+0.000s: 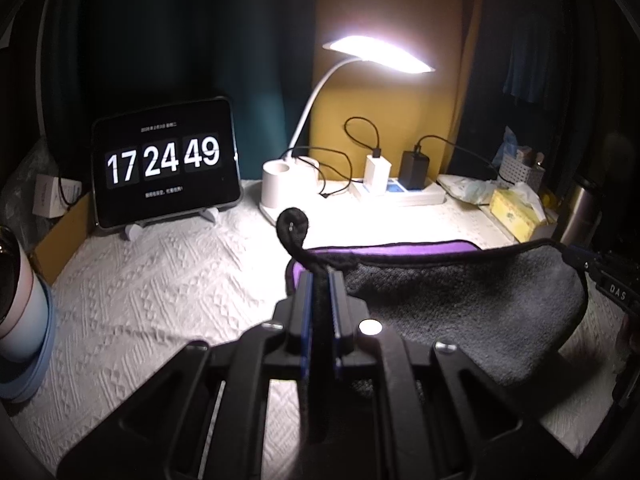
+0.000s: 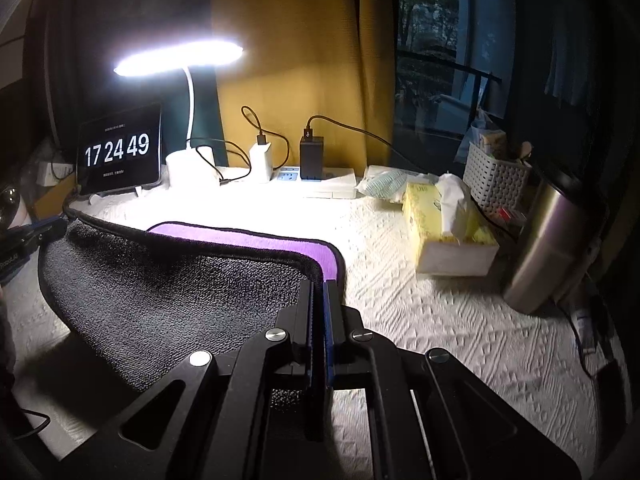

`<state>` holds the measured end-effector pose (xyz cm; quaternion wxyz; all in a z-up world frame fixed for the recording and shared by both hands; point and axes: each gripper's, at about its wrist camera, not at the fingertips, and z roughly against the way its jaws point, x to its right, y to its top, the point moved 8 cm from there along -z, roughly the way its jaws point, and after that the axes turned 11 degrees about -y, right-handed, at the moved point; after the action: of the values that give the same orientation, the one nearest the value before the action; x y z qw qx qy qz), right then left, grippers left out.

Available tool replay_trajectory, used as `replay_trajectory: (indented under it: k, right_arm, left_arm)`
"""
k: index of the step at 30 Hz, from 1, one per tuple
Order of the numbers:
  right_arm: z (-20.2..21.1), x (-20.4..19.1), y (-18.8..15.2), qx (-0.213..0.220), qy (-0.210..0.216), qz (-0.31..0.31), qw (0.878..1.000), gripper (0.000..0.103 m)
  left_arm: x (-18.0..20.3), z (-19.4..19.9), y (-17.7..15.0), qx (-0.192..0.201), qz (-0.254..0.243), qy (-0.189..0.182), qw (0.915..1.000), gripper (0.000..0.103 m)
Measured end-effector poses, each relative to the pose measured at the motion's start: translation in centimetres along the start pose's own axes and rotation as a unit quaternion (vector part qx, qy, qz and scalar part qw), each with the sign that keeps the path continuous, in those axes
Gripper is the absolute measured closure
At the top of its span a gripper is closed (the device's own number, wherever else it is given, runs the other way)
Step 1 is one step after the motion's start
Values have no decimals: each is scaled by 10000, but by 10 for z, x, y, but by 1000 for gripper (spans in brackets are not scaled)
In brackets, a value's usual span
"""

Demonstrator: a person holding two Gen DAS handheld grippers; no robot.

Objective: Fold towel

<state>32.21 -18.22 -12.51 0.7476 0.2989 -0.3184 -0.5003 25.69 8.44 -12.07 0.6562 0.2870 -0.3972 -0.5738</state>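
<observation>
The towel [image 2: 168, 296] lies in front of us on the table [image 2: 420, 320], dark grey on the side turned up and purple on the side lying flat, with a black bound hem all round. We hold it by two corners of its near edge, lifted and carried toward the far side, so the grey half arches over the purple half that rests beyond the fingers.

Our left gripper [image 1: 321, 280] has its fingers closed on one corner; the hem runs up between them and a small black hanging loop [image 1: 294, 224] curls just past the tips. Our right gripper [image 2: 319, 288] has its fingers pinched together on the other corner, with the purple edge just beyond the tips.

We judge the cloth light, soft and limp: it sags between our two grips and will not keep a shape alone. The hem looks the firmest place to hold, and the pile should not slip.

Further beyond the fingers stand a lit desk lamp [image 2: 180, 58], a tablet clock [image 1: 164, 166] and a power strip [image 2: 320, 180]. To the right of the right fingers sit a tissue box [image 2: 448, 236] and a steel flask [image 2: 548, 244].
</observation>
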Motion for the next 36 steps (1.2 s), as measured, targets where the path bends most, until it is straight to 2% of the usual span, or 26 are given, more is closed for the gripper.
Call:
replay_trajectory:
  k: [36]
  right_arm:
    - [-82,0,32,-95,-23,87,9999,98]
  left_arm:
    - [-26,-79,25,-122,-113,69,9998,95]
